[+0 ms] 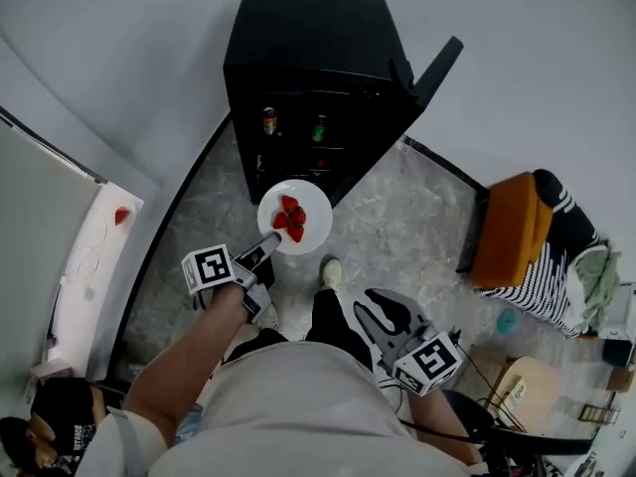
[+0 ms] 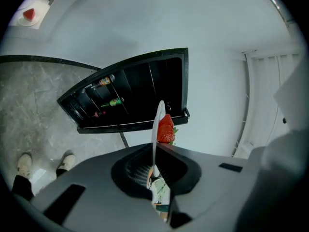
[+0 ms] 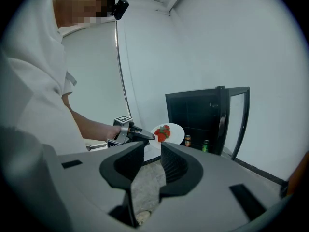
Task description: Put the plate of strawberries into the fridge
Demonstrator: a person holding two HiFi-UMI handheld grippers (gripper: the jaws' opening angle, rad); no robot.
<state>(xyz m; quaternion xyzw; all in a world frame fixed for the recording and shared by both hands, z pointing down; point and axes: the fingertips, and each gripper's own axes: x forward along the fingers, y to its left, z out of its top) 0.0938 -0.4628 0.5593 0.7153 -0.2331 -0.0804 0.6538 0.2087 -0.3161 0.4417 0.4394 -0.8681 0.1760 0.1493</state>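
A white plate [image 1: 310, 233] with a few red strawberries [image 1: 291, 220] hangs in the air just in front of the open black fridge [image 1: 308, 78]. My left gripper [image 1: 266, 245] is shut on the plate's near rim. In the left gripper view the plate [image 2: 157, 129] stands edge-on between the jaws, with a strawberry [image 2: 165, 129] showing beside it. The fridge [image 2: 130, 98] has its door [image 1: 434, 70] swung open to the right, and bottles [image 1: 269, 121] stand on its shelves. My right gripper [image 1: 386, 318] hangs low by the person's right side, open and empty. From the right gripper view, plate [image 3: 173, 134] and fridge [image 3: 205, 115] lie ahead.
A grey marbled floor [image 1: 397, 227] runs up to the fridge. An orange seat [image 1: 509, 229] and striped fabric [image 1: 552, 266] sit at the right. A white counter [image 1: 84, 266] with a red item [image 1: 121, 216] stands at the left. The person's shoes [image 1: 332, 271] are just below the plate.
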